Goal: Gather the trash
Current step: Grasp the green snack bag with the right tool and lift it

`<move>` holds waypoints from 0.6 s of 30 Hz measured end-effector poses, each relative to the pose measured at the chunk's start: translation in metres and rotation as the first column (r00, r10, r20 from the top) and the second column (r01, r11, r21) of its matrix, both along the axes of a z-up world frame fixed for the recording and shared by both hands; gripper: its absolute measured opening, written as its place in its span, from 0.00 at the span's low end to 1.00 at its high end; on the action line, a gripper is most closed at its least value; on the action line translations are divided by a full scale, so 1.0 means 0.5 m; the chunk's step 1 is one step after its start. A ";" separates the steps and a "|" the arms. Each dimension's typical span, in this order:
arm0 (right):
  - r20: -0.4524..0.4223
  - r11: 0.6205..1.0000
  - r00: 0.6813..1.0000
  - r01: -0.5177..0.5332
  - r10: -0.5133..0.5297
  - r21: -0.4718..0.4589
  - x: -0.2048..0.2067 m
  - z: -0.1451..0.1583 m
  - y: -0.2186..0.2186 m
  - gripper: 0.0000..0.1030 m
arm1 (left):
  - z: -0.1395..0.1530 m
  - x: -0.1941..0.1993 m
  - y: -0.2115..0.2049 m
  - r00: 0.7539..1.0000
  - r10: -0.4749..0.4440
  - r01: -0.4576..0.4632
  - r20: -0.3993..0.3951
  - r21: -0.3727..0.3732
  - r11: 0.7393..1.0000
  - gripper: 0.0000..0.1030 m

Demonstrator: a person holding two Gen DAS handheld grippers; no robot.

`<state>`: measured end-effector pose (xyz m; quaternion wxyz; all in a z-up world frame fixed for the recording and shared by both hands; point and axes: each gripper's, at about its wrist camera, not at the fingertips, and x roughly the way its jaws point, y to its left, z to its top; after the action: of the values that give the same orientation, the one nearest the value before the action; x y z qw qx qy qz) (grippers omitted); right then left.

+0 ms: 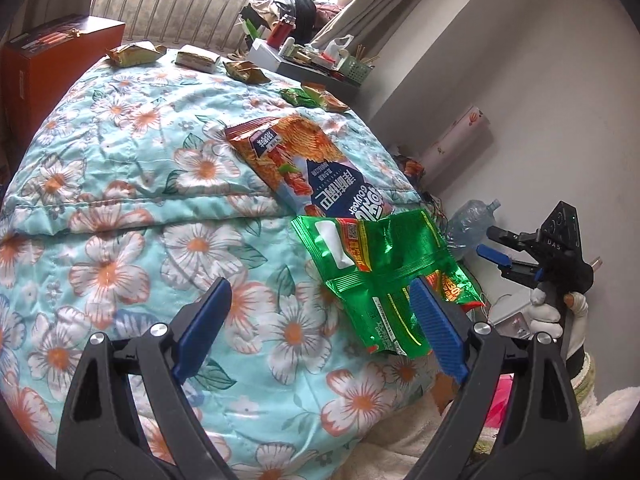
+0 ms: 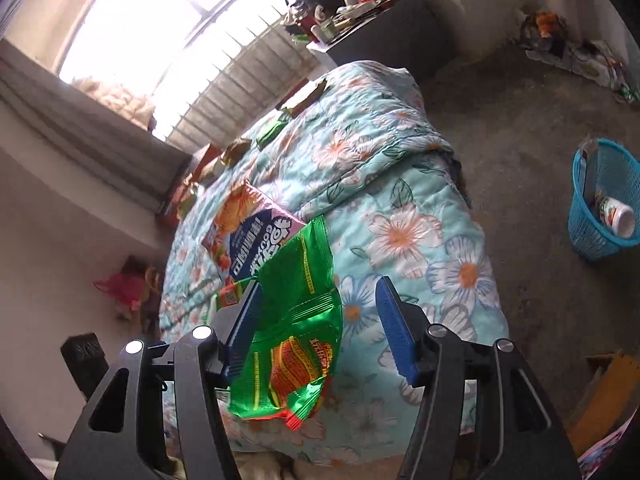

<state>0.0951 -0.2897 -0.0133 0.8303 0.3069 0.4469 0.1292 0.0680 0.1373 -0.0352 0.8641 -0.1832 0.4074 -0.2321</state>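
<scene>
A crumpled green snack wrapper (image 1: pixel 384 264) lies at the right edge of the floral quilt (image 1: pixel 140 220), partly over a blue and orange chip bag (image 1: pixel 304 160). My left gripper (image 1: pixel 320 286) hovers open above the quilt, its right finger overlapping the wrapper's lower part. In the right wrist view the green wrapper (image 2: pixel 300 312) sits between the jaws of my right gripper (image 2: pixel 320 284). It rests against the left pad, and the right pad stands clear of it. The chip bag (image 2: pixel 244 232) lies just beyond. A gloved hand (image 1: pixel 548 312) holds the right gripper (image 1: pixel 486 240), which shows open.
Small wrappers (image 1: pixel 134 54) (image 1: pixel 244 72) (image 1: pixel 316 98) lie along the quilt's far edge. An orange box (image 1: pixel 48 64) stands far left, with a cluttered nightstand (image 1: pixel 320 64) behind. A blue mesh basket (image 2: pixel 588 232) holding a white cup stands on the floor to the right. A plastic bottle (image 1: pixel 472 220) lies by the wall.
</scene>
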 end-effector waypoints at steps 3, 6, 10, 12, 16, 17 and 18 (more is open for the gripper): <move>0.017 0.990 1.000 0.021 -0.023 0.140 -0.065 -0.005 -0.012 0.56 | -0.004 0.000 -0.004 1.000 -0.006 0.006 0.001 0.014 1.000 0.84; -0.005 0.974 1.000 -0.018 0.020 0.225 -0.126 -0.040 0.027 0.61 | -0.009 0.004 -0.002 1.000 0.003 -0.003 -0.005 0.019 1.000 0.84; -0.089 0.973 0.992 -0.071 0.092 0.219 -0.155 -0.102 0.118 0.62 | -0.019 0.012 0.005 1.000 0.017 -0.017 -0.022 0.018 1.000 0.84; -0.096 0.973 0.990 -0.078 0.101 0.218 -0.144 -0.123 0.154 0.62 | -0.021 0.014 0.007 0.999 0.021 -0.020 -0.029 0.016 1.000 0.84; -0.090 0.983 0.995 -0.036 0.053 0.182 -0.107 -0.137 0.189 0.59 | -0.015 0.010 0.009 0.999 0.031 -0.030 -0.023 0.024 0.999 0.84; -0.096 0.985 0.994 -0.025 0.042 0.172 -0.097 -0.141 0.195 0.53 | -0.014 0.010 0.009 0.999 0.036 -0.036 -0.023 0.024 0.999 0.84; -0.100 0.986 0.994 -0.016 0.034 0.168 -0.086 -0.147 0.200 0.49 | -0.013 0.009 0.012 0.999 0.041 -0.041 -0.023 0.021 0.999 0.84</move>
<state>0.0522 -0.1896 -0.0865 0.7759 0.3759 0.4805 0.1605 0.0725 0.1431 -0.0419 0.8657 -0.1852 0.4159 -0.2078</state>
